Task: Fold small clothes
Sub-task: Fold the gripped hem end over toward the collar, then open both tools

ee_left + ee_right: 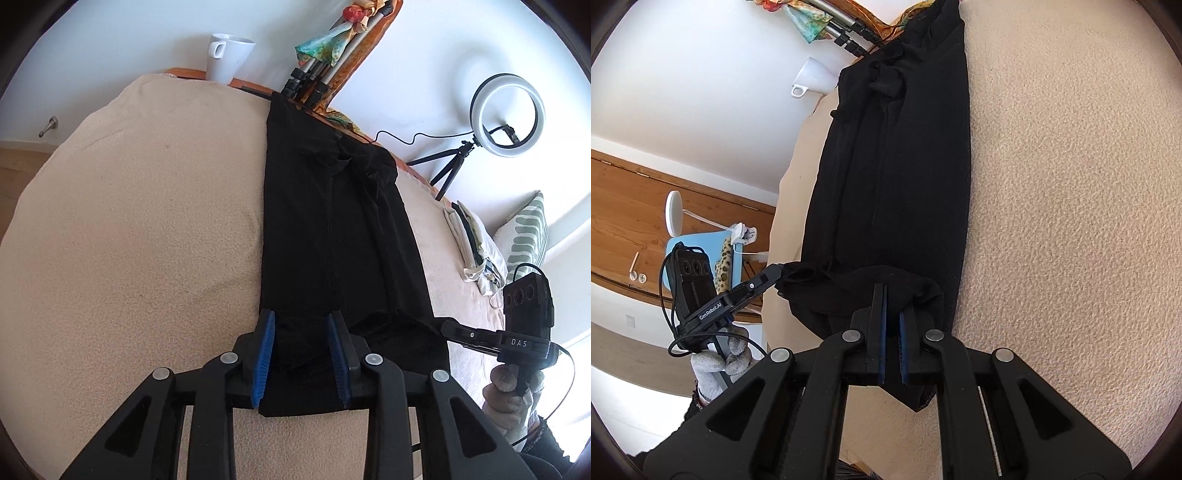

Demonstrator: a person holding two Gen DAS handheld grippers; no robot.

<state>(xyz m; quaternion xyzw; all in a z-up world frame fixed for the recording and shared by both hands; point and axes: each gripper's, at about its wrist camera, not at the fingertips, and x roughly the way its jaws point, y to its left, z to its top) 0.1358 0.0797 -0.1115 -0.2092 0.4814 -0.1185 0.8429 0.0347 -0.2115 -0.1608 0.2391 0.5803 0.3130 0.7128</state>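
Now black garment (332,236) hem between jaws

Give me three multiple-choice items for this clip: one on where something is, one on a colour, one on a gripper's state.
1. Where does the white mug stand?
A. on the wooden edge beyond the far end of the beige cover
B. on the black garment
C. beside the ring light

2. What colour is the long folded garment?
A. beige
B. black
C. green

3. How is the right gripper?
A. wide open above the cloth
B. out of view
C. nearly shut, pinching the garment's near end

Answers:
1. A: the left wrist view shows it on the orange wood strip past the cover.
2. B: it is black in both views.
3. C: its blue pads stand close together with black cloth bunched between them.
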